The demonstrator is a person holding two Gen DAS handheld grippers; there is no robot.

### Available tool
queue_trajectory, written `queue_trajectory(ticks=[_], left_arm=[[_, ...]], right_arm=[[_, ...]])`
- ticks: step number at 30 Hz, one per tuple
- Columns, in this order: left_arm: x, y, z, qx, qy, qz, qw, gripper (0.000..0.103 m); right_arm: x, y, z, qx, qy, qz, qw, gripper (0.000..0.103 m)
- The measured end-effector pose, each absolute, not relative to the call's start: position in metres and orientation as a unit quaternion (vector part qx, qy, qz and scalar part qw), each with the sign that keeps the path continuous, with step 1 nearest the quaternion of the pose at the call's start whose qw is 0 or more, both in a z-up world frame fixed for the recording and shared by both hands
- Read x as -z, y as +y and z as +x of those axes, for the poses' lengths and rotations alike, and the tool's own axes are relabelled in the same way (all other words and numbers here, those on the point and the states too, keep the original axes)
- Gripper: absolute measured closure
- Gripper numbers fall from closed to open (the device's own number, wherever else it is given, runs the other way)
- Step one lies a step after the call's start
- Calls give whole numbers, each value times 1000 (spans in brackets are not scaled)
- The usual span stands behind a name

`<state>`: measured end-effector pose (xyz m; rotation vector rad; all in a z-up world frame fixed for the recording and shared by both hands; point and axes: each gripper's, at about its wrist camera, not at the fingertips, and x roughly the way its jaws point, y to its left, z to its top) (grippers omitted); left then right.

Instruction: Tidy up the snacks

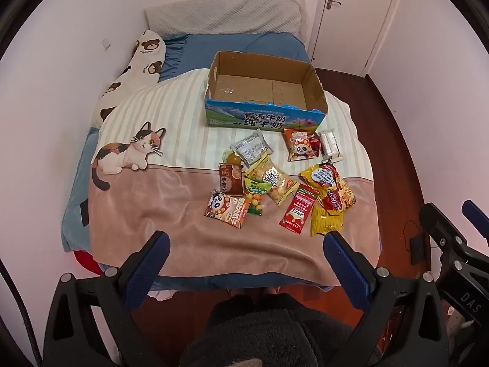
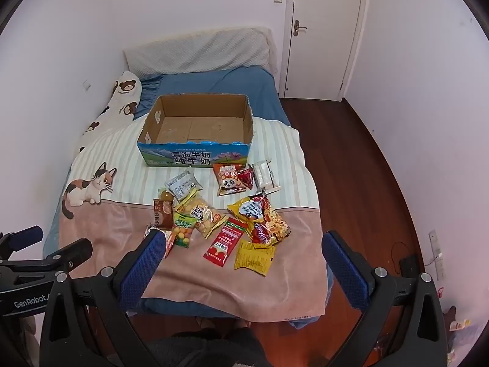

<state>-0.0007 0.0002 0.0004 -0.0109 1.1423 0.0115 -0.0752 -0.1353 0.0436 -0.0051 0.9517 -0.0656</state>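
Observation:
An empty cardboard milk box (image 1: 262,70) (image 2: 244,128) with a blue printed front stands open on the bed. In front of it lie several snack packets: a grey packet (image 1: 252,147) (image 2: 181,186), a panda packet (image 1: 301,145) (image 2: 229,180), a clear white packet (image 1: 329,143) (image 2: 266,175), a red sachet (image 1: 298,209) (image 2: 226,242), a yellow packet (image 1: 325,221) (image 2: 254,257), and a noodle packet (image 1: 334,189) (image 2: 269,221). My left gripper (image 1: 246,241) is open and empty above the bed's near edge. My right gripper (image 2: 243,241) is open and empty beside it.
The bed has a pink and striped cat blanket (image 1: 137,150) (image 2: 88,188), a bear pillow (image 1: 137,70) and a grey pillow (image 1: 226,15) at the head. Wooden floor (image 2: 351,159) and a white door (image 2: 324,30) lie to the right. The right gripper shows in the left wrist view (image 1: 452,229).

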Motion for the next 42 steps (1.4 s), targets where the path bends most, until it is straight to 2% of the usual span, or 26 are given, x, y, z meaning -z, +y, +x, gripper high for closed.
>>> queue_trajectory(ticks=[42], left_arm=[[-1,20,-7,-8,543,-19,840,0]], right_arm=[[-40,-122,-76,32,466,-13,884,0]])
